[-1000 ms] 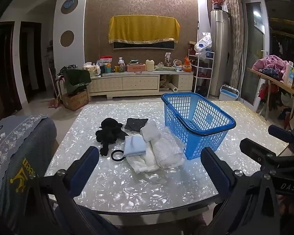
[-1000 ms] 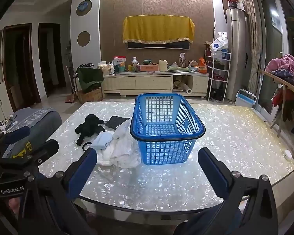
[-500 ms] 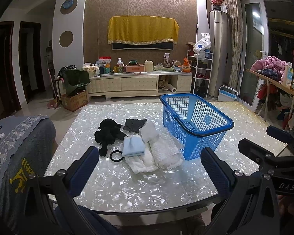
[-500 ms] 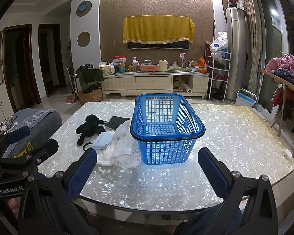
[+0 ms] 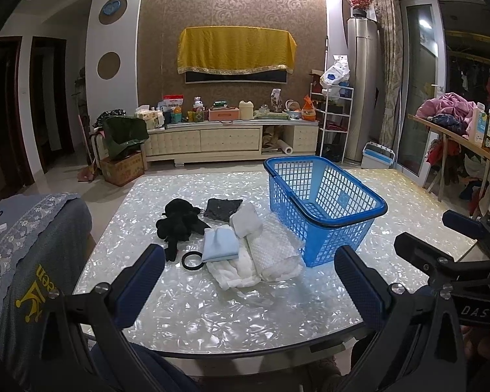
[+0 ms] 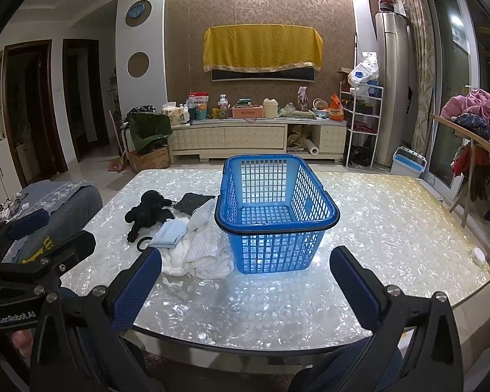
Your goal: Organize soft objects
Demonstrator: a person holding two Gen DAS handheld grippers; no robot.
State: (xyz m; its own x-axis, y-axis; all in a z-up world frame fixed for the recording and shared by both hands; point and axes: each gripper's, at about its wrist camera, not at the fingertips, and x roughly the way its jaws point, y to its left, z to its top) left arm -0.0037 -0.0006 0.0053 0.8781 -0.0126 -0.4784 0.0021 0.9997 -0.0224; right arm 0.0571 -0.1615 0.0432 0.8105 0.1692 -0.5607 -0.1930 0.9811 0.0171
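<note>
A home living room: a cloth-draped wall television (image 6: pixel 263 65) above a cluttered low cabinet (image 6: pixel 245 137), with heaped clothes (image 5: pixel 447 111) nearby.

Black tongs (image 5: pixel 250 263), blue pads (image 6: pixel 137 289), silver screws, "GenRobot.AI" lettering.

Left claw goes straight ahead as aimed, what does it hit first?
Probably the white cloth pile on the table, beside the blue basket. The left claw is open and empty; depth is unclear, and it may first brush the bare tabletop.
</note>
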